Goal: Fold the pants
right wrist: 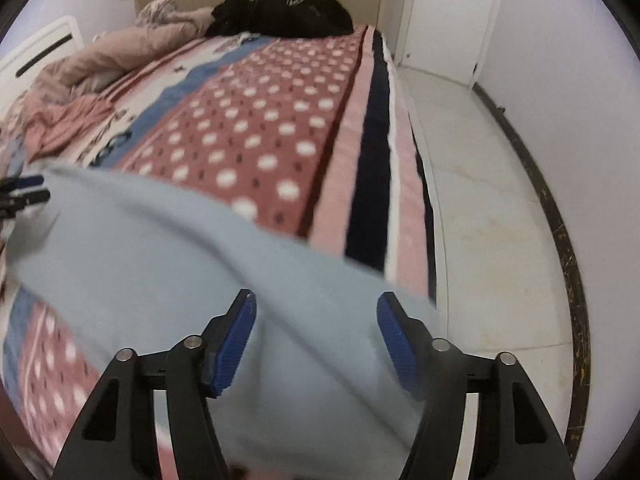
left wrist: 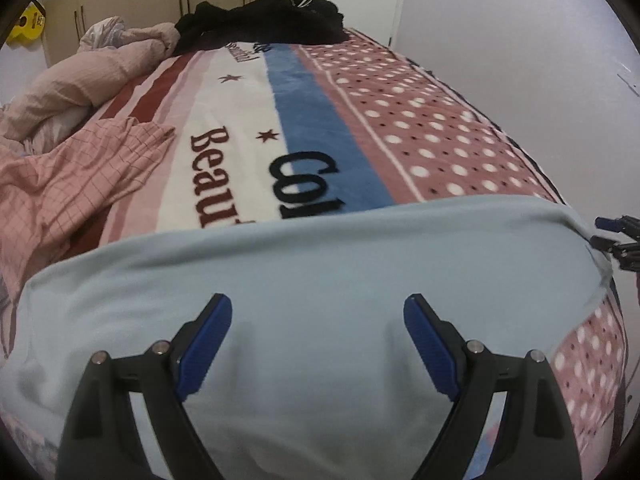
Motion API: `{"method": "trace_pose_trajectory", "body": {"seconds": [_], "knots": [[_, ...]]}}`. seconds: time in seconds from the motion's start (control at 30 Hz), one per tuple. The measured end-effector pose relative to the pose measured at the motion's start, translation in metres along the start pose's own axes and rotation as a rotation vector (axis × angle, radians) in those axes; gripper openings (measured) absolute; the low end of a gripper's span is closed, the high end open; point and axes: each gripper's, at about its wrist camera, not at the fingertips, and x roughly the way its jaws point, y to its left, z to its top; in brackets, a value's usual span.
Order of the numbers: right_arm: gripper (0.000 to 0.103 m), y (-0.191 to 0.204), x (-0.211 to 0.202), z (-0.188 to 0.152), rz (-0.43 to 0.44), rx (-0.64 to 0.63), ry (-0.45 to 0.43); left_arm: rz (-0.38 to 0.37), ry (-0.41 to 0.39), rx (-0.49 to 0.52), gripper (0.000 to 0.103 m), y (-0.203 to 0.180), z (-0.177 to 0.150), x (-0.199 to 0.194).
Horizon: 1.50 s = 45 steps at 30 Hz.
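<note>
Light blue pants (left wrist: 312, 280) lie across the near end of the bed, spread flat on the patterned blanket. They also show in the right wrist view (right wrist: 160, 264), blurred, with their right end near the bed's edge. My left gripper (left wrist: 318, 308) is open, its blue pads (left wrist: 208, 344) wide apart just above the pants. My right gripper (right wrist: 316, 306) is open too, low over the pants' right end. Each gripper's tips show at the side of the other view: the right one (left wrist: 612, 236), the left one (right wrist: 28, 190).
A blanket (left wrist: 320, 128) with stripes, dots and lettering covers the bed. Pink checked cloth (left wrist: 80, 176) and a pink duvet (left wrist: 80, 76) lie at the left. Black clothes (left wrist: 272, 16) are piled at the far end. White floor (right wrist: 480, 216) runs along the right.
</note>
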Motion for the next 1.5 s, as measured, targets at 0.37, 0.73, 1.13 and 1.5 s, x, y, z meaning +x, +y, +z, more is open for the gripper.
{"method": "trace_pose_trajectory", "body": {"seconds": [0.37, 0.73, 1.13, 1.5], "knots": [[0.036, -0.055, 0.011, -0.024, -0.105, 0.155, -0.052, 0.017, -0.002, 0.007, 0.085, -0.010, -0.013, -0.013], [0.022, -0.110, 0.052, -0.004, -0.159, 0.293, -0.015, 0.033, 0.001, -0.001, 0.085, -0.013, -0.008, -0.006], [0.045, -0.019, -0.037, -0.025, 0.067, 0.173, -0.168, -0.005, -0.052, -0.077, 0.093, 0.019, -0.039, -0.063], [0.048, 0.210, -0.051, -0.028, 0.585, -0.085, -0.176, -0.053, -0.071, -0.112, 0.093, 0.053, -0.090, -0.110]]}}
